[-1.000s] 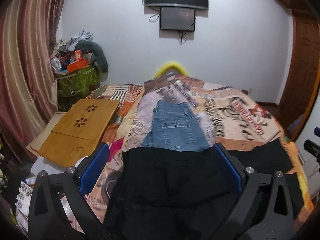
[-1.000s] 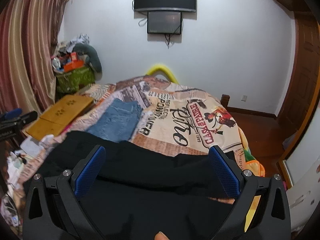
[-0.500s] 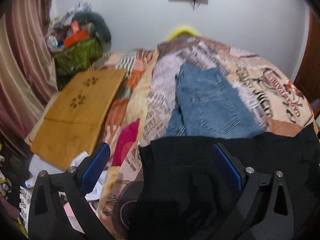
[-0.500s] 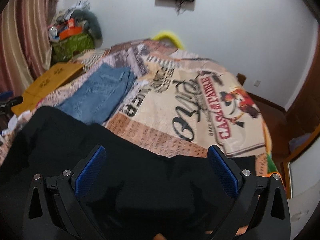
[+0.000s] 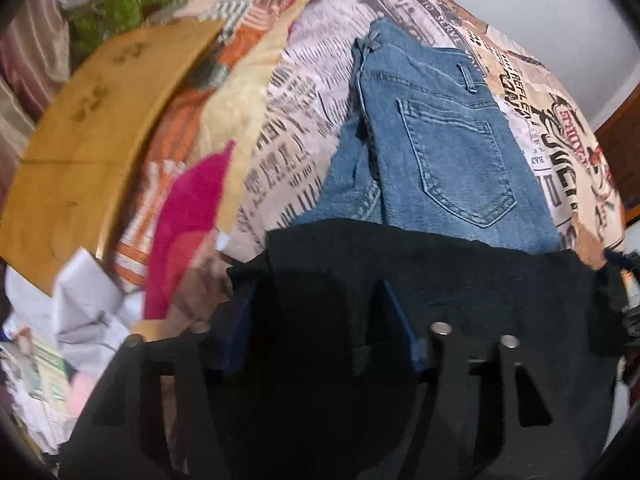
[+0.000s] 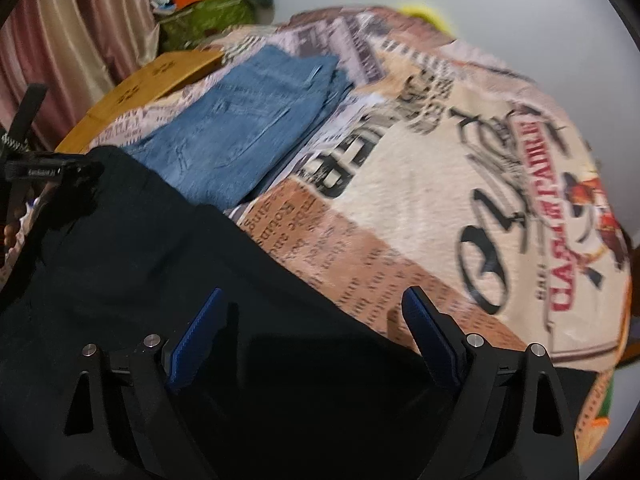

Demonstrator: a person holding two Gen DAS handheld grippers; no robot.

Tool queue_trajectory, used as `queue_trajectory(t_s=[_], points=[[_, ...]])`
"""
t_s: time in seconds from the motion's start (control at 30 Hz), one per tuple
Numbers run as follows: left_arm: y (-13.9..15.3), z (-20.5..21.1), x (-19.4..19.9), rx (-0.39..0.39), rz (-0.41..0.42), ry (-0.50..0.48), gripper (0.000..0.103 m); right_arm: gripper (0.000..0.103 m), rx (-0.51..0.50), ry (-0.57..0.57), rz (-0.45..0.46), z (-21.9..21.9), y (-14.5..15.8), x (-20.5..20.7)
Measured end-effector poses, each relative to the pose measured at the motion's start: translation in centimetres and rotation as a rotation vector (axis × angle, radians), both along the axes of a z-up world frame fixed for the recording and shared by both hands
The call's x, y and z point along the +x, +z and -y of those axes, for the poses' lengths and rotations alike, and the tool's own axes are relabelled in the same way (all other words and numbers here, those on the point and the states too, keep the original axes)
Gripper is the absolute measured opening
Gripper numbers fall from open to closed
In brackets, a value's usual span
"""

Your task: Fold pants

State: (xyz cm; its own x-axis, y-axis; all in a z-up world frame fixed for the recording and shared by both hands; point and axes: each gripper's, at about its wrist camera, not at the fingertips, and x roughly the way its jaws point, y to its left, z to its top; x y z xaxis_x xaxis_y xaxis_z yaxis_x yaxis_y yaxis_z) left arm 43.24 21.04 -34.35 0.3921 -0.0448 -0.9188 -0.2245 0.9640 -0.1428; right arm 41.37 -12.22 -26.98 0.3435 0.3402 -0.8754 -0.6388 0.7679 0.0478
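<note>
Black pants (image 5: 440,280) lie spread across the near edge of the bed, dark and low in both views (image 6: 140,260). My left gripper (image 5: 318,312) points steeply down over their left end. Its blue pads stand half apart and are closing, with black cloth between them; no pinch shows. My right gripper (image 6: 312,320) hangs over the pants' right part, near their far edge. Its jaws are wide and closing slightly, with cloth under and between them. Folded blue jeans (image 5: 440,140) lie flat just beyond the black pants (image 6: 248,128).
The bed has a newspaper-print cover (image 6: 440,200). A wooden lap tray (image 5: 88,120) lies at the bed's left side, with a pink cloth (image 5: 188,208) and white papers (image 5: 88,300) near it. A green bag (image 6: 204,20) with clutter and a curtain (image 6: 80,32) stand far left.
Both grippers have tipped down and come closer to the black pants; the wall screens have left view. The left jaws have narrowed a lot, the right jaws a little.
</note>
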Motion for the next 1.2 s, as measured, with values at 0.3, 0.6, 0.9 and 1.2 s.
queue_trajectory(t_s=[0.3, 0.6, 0.9, 1.2], points=[[1.4, -0.5, -1.2, -0.014, 0.048, 0.018, 0.012, 0.086, 0.035, -0.012, -0.097, -0.1, -2.6, -0.2], [4.8, 1.1, -2.6, 0.064, 0.129, -0.019, 0.009, 0.014, 0.06, 0.011, -0.079, -1.4, -1.4, -1.3], [10.3, 1.4, -2.6, 0.129, 0.253, -0.025, 0.009, 0.008, 0.071, -0.07, 0.113, -1.0, 3.6, -1.2], [14.7, 2.3, -3.5, 0.178, 0.375, -0.05, 0.009, 0.008, 0.145, -0.118, 0.262, 0.4, 10.4, -3.7]])
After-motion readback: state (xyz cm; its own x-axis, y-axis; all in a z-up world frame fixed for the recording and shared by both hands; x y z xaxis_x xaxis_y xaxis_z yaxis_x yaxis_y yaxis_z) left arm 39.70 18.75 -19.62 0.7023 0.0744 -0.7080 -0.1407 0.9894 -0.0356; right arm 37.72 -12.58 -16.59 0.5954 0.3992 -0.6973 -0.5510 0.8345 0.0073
